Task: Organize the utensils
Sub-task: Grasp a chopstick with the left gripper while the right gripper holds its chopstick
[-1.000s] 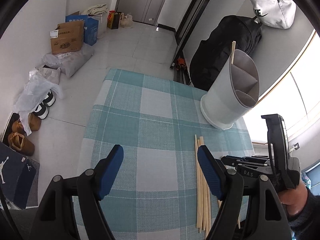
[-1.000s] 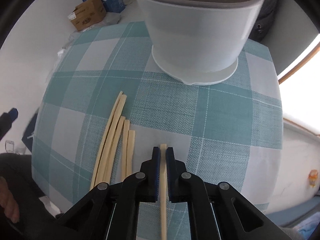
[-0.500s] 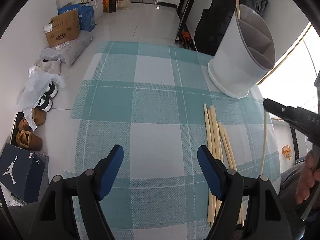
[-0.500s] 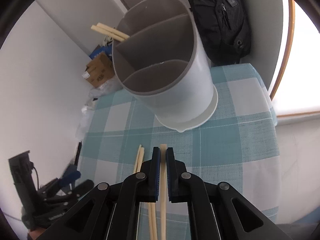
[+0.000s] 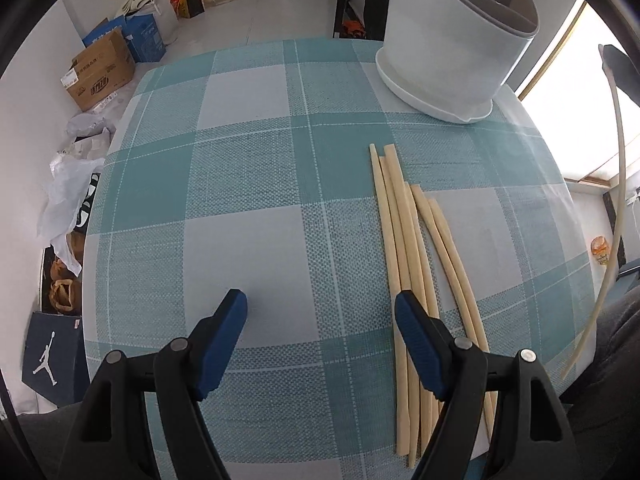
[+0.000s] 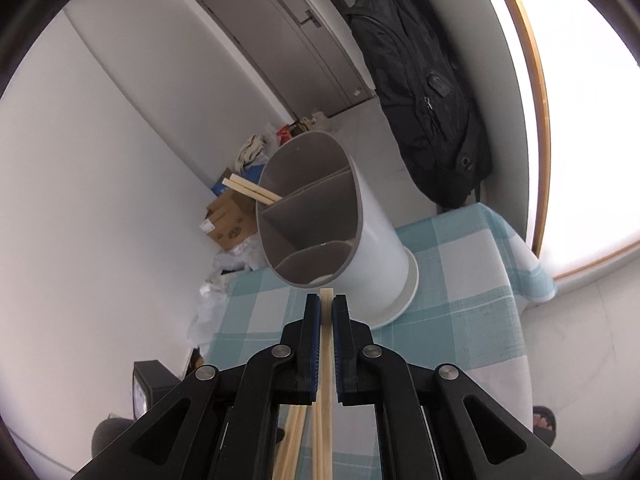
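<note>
Several loose wooden chopsticks (image 5: pixel 404 240) lie side by side on the teal checked tablecloth (image 5: pixel 248 184). My left gripper (image 5: pixel 320 308) hangs open just above the cloth, its right finger over the left edge of the pile and nothing between its fingers. My right gripper (image 6: pixel 327 307) is shut on one chopstick (image 6: pixel 327 293), held in the air and aimed at the white divided utensil holder (image 6: pixel 372 248). Two chopsticks (image 6: pixel 252 189) stand in the holder's far compartment. In the left wrist view the held chopstick (image 5: pixel 618 200) hangs at the right, beside the holder (image 5: pixel 452 48).
A black backpack (image 6: pixel 432 100) hangs on the wall behind the table. Cardboard boxes (image 5: pixel 100 74), plastic bags and shoes lie on the floor to the left. A bright window (image 6: pixel 592 100) runs along the right side. The holder stands near the table's far right corner.
My right gripper has lifted the chopstick off the table and tipped upward, so the holder's open top now shows. My left gripper has sunk toward the cloth and tilted down beside the pile.
</note>
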Demonstrator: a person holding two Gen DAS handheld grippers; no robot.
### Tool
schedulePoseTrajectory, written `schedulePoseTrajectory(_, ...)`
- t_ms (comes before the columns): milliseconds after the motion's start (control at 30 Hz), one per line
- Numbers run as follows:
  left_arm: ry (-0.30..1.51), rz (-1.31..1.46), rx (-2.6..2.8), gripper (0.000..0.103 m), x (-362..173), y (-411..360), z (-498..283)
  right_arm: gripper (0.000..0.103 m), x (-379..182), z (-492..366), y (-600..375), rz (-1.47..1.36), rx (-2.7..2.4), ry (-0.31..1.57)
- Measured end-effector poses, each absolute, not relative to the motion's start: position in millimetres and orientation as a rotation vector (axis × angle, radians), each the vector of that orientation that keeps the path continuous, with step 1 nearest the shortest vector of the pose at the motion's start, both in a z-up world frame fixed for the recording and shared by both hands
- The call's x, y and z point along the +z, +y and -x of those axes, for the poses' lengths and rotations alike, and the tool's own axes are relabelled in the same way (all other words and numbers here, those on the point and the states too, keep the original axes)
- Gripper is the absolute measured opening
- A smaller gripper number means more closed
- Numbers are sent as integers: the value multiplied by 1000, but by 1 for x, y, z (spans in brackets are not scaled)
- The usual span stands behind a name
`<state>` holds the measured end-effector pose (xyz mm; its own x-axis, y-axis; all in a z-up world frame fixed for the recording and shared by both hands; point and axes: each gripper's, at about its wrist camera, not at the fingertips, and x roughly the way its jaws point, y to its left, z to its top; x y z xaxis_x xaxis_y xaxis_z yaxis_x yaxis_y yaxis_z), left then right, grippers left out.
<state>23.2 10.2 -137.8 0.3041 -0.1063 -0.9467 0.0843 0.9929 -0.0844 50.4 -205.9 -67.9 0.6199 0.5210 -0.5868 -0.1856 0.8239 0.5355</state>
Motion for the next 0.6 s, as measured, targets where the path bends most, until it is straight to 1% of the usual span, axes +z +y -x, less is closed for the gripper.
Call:
schedulePoseTrajectory(367, 1272, -34, -112, 73, -141, 5, -38, 5, -65, -48, -216, -457, 412, 768)
schedulePoseTrajectory(600, 1270, -80, -142, 72, -143, -3, -74, 5, -64, -47, -222, -480, 412, 768)
